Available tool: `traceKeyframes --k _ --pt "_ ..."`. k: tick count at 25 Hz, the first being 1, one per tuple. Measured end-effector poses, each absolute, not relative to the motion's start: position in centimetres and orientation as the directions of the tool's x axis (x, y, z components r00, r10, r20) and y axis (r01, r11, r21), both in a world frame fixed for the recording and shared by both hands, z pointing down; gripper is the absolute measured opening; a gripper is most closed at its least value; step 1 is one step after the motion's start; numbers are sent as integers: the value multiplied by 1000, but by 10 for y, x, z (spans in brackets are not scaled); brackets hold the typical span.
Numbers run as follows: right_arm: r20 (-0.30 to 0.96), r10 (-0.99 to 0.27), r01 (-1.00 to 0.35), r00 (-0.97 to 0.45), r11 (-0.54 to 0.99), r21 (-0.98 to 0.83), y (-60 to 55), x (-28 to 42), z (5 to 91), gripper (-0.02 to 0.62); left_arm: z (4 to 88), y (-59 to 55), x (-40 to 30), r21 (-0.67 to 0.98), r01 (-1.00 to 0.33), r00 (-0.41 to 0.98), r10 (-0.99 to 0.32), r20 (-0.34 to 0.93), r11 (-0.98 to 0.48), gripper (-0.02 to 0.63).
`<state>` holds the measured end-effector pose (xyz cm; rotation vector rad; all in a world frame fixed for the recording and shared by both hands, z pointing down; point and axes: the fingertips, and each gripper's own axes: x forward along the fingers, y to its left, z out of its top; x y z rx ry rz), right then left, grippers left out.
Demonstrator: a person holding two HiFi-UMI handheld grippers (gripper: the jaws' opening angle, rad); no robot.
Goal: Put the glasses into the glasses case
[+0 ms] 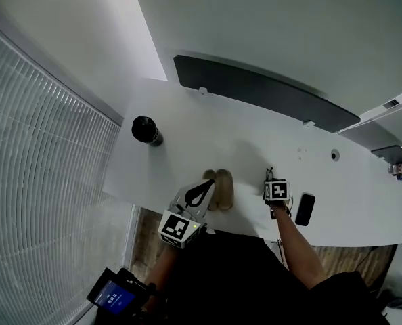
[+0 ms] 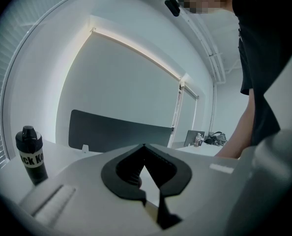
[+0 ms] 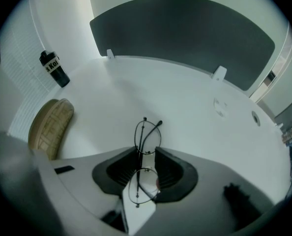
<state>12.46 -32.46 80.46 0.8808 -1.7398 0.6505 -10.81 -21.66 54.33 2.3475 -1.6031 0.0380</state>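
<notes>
Right gripper (image 3: 146, 154) points steeply down at the table (image 3: 195, 102) with its jaws closed on the glasses (image 3: 147, 137). The folded wire frame stands on edge between the pads. One lens sits inside the jaws, and the other lens and a temple tip stick out past the fingertips.

The tan woven glasses case (image 3: 50, 127) lies off to this gripper's left, well apart from it. The left gripper (image 2: 145, 149), jaws together and empty, is next to the case; I cannot tell whether it touches it. A black bottle (image 3: 55, 69) stands farther out, beyond the case.

The grip looks narrow, on thin wire. The frame could pivot or slip during the carry, or bend under a hard squeeze. The protruding lens may catch the case rim and push the case away if nothing steadies it.
</notes>
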Motion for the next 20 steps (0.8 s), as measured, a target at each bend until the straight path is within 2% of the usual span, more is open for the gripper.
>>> traceKeyframes --k 2,7,11,16,20 --pt "941 -277 -810 -196 587 4 -323 125 797 98 545 -214 -111 230 -915 375 -909 182 -332 8" --pt "905 -336 -816 -260 577 -21 -320 110 764 87 546 -210 -117 243 -917 363 -916 173 -317 8" --pt "836 -353 -787 -421 600 -143 -314 64 717 87 548 -207 -120 261 -916 355 -919 170 -306 8" --pt "696 -219 -633 -683 653 -416 -274 -27 656 86 556 -198 -124 290 -912 349 -919 184 -288 8" --pt "664 -107 -567 -740 631 -530 -247 -67 657 86 553 -193 -132 307 -918 321 -927 193 -253 8"
